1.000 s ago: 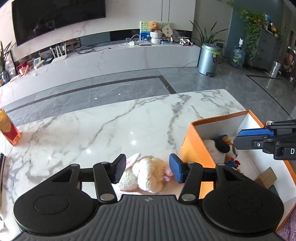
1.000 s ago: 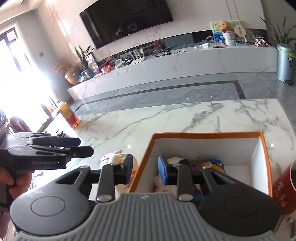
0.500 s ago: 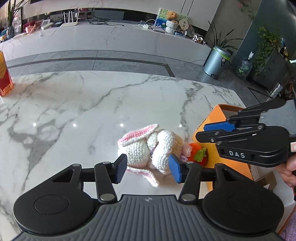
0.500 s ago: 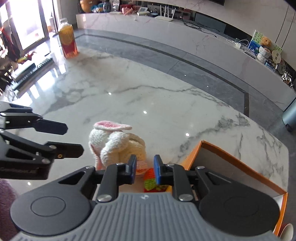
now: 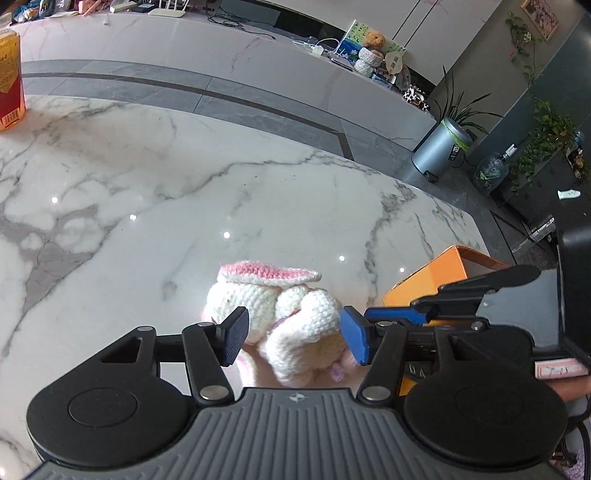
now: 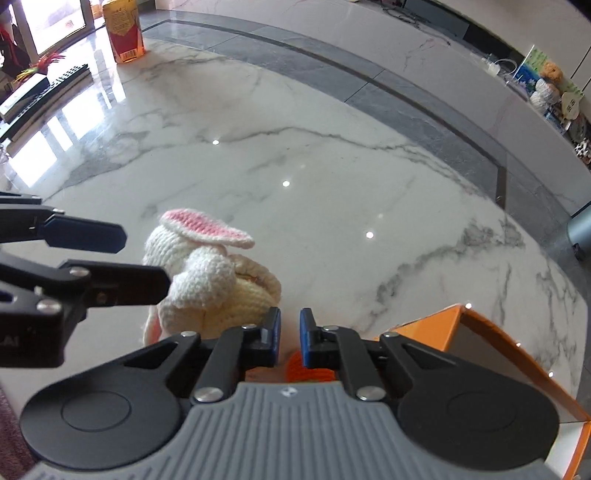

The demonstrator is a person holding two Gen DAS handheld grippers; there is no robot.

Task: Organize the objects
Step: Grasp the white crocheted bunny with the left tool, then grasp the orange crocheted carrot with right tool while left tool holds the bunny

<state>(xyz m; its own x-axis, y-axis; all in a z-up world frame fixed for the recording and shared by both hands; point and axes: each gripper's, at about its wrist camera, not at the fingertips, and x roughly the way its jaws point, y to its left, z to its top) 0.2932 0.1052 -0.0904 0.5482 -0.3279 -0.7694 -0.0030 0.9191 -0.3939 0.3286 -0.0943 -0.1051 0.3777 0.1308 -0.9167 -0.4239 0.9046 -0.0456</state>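
Crocheted rabbit [image 5: 275,317] on glossy veined marble table [image 5: 147,192].
My left gripper [image 5: 293,336] spread around its nubby cream body; my right gripper [image 6: 290,338] nearly pressed together beside the orange box [image 6: 491,343].

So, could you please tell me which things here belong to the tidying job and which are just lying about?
Job: white crocheted rabbit with pink ears; orange cardboard box; left tongs; right tongs.

Lying about: orange drink bottle; grey pedal bin.
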